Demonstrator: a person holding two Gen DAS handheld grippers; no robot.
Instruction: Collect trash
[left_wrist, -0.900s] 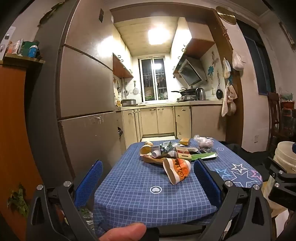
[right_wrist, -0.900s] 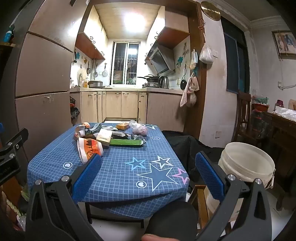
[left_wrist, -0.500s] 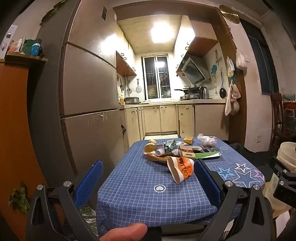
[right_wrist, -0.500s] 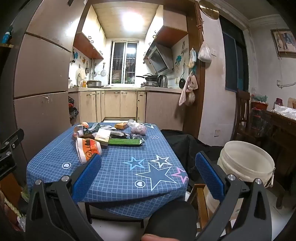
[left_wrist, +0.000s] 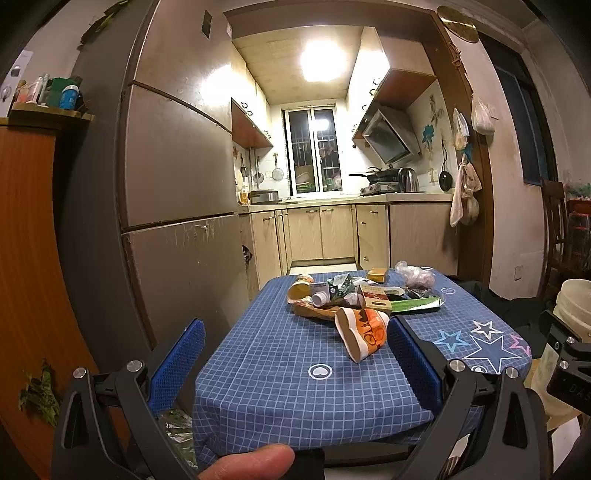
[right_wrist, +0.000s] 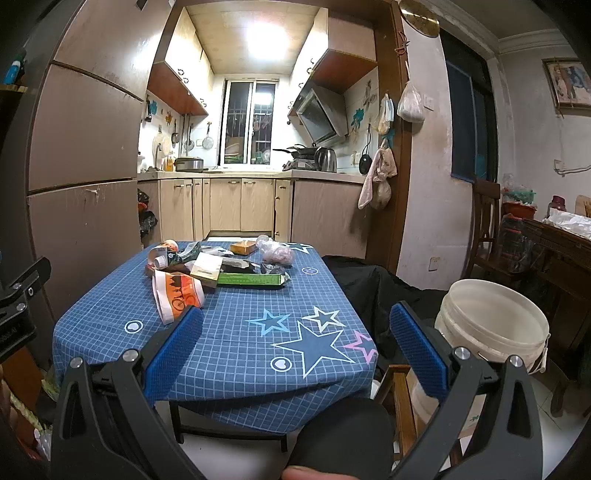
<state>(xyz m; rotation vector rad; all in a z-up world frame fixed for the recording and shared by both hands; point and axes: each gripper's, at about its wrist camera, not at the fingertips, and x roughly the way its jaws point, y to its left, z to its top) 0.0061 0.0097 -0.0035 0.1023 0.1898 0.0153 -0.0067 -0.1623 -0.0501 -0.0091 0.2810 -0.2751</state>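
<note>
A heap of trash lies on the far half of a table with a blue checked cloth (left_wrist: 280, 354) (right_wrist: 236, 332). Nearest is an orange-and-white paper cup (left_wrist: 364, 332) (right_wrist: 177, 295) on its side. Behind it lie a green flat box (left_wrist: 415, 305) (right_wrist: 251, 279), small cartons, a white bottle (left_wrist: 319, 297) and a crumpled clear bag (left_wrist: 415, 273) (right_wrist: 277, 253). My left gripper (left_wrist: 295, 354) is open and empty, short of the cup. My right gripper (right_wrist: 295, 339) is open and empty too, over the table's near right corner.
A white bucket (right_wrist: 491, 328) (left_wrist: 574, 306) stands on the floor right of the table. A tall brown fridge (left_wrist: 173, 221) rises at the left. Behind the table a kitchen with cabinets (right_wrist: 236, 203) opens. A wooden chair (right_wrist: 484, 229) and a cluttered sideboard (right_wrist: 554, 251) stand at the right.
Both views have drifted slightly: the table and cup sit a little lower and farther right in the left wrist view. Both grippers remain open and empty.
</note>
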